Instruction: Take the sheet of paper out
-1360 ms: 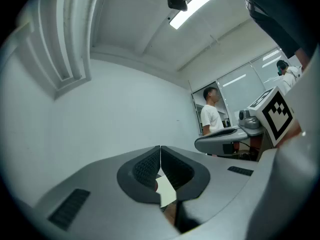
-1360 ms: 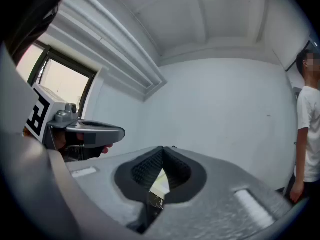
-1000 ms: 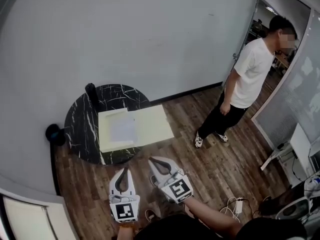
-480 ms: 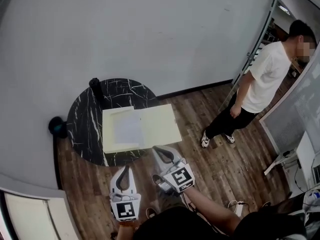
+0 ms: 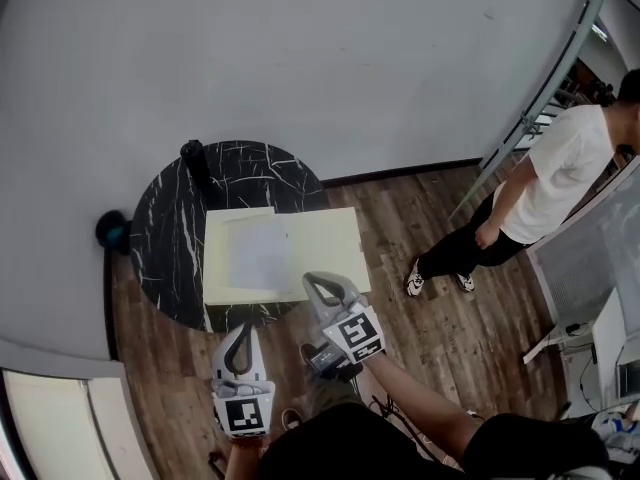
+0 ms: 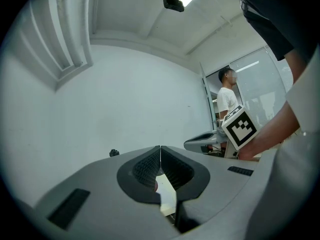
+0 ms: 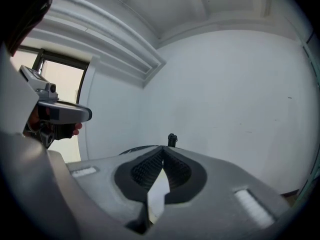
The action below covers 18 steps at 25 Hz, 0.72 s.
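A pale yellow folder (image 5: 320, 250) lies open on the round black marble table (image 5: 165, 230). A white sheet of paper (image 5: 258, 252) rests on its left half. My right gripper (image 5: 311, 281) is shut and empty, its tips over the folder's near edge. My left gripper (image 5: 243, 328) is shut too, held lower and nearer to me, off the table's front edge. In the left gripper view the jaws (image 6: 160, 147) meet with nothing between them, and the right gripper (image 6: 212, 142) shows beside them. The right gripper view shows its jaws (image 7: 162, 147) closed as well.
A black cylinder (image 5: 193, 158) stands at the table's far edge. A dark round object (image 5: 111, 230) sits on the floor left of the table. A person in a white shirt (image 5: 560, 173) stands on the wooden floor at the right. The grey wall lies behind the table.
My right gripper has moved forward until its tips reach the folder's near edge. The left gripper stays back. The standing person has shifted to the right in the view.
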Each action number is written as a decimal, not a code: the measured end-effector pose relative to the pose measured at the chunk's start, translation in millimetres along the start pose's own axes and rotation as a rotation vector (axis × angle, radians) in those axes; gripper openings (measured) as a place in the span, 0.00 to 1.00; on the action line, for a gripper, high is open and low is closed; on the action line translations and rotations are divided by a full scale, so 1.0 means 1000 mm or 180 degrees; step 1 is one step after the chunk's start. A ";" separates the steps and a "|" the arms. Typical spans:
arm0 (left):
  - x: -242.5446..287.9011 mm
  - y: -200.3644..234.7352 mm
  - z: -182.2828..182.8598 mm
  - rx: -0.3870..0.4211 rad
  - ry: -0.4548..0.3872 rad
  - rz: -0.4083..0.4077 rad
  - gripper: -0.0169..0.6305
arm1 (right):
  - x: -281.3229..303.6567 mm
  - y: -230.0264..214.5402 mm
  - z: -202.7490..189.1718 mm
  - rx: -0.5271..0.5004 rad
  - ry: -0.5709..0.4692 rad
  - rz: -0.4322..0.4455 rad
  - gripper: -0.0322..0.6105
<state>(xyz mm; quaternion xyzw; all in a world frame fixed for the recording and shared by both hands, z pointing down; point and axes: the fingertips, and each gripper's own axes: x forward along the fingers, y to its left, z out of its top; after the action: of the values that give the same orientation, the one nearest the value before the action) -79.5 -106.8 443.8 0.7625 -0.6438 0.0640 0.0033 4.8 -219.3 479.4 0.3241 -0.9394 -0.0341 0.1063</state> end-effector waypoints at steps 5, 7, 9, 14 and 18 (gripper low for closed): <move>0.028 0.009 -0.001 -0.0054 0.0143 0.0108 0.03 | 0.045 -0.028 -0.027 -0.0054 0.0210 0.0195 0.05; 0.040 0.012 -0.004 -0.0083 0.0174 0.0146 0.03 | 0.063 -0.040 -0.040 -0.0060 0.0298 0.0259 0.05; 0.052 0.014 -0.008 -0.0089 0.0207 0.0177 0.03 | 0.080 -0.051 -0.056 -0.0057 0.0383 0.0316 0.05; 0.083 0.018 -0.020 -0.0124 0.0313 0.0240 0.03 | 0.122 -0.071 -0.097 0.0011 0.0640 0.0481 0.05; 0.099 0.025 -0.029 -0.0138 0.0422 0.0304 0.03 | 0.152 -0.077 -0.139 0.0102 0.0946 0.0646 0.15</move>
<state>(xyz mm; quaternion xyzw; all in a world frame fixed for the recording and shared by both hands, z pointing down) -90.4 -205.6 480.5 0.7248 -0.6790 0.1005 0.0593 -35.0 -373.0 631.9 0.2307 -0.9417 0.0401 0.2417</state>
